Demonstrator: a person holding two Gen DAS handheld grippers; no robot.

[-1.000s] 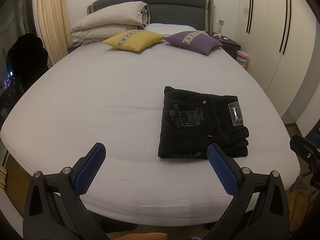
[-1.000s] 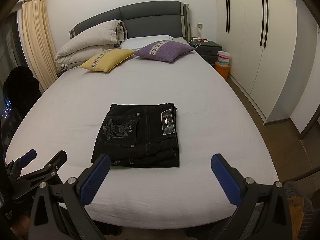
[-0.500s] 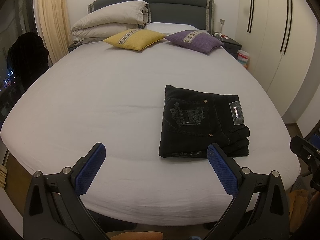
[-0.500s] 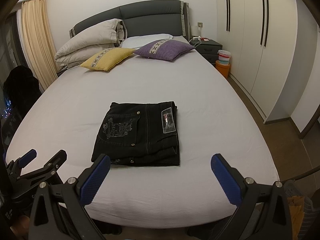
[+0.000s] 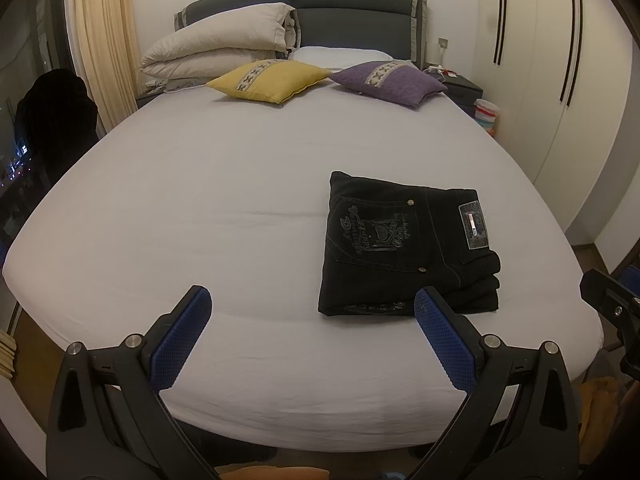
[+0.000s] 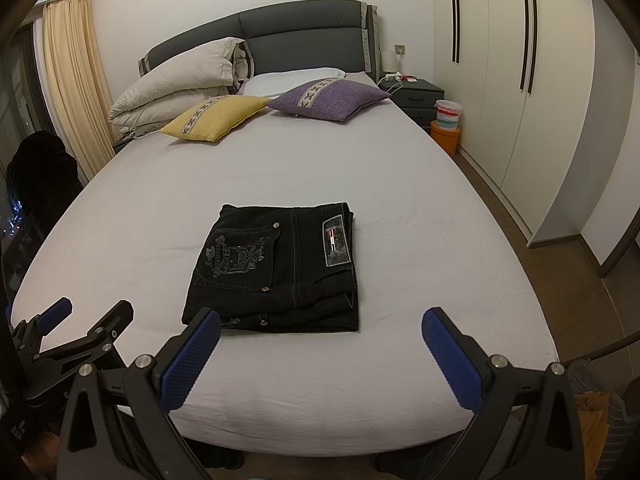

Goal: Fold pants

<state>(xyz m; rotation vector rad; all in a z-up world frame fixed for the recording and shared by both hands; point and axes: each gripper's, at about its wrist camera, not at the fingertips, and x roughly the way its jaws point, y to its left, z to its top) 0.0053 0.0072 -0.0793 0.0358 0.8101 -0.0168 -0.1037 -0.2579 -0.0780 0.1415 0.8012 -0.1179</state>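
We see the pants (image 6: 276, 272) folded flat near the foot edge of the bed (image 6: 420, 208). Left gripper (image 5: 312, 300) and right gripper (image 6: 320, 320) both gape apart, empty, off that edge.

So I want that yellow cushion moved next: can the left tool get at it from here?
Probably not. The left tool hangs open at the bed's foot; the yellow cushion lies by the headboard.

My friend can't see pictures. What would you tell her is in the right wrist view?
Black pants lie neatly folded on a bed with a pale sheet. The open right gripper hovers empty near them, with yellow and purple cushions behind.
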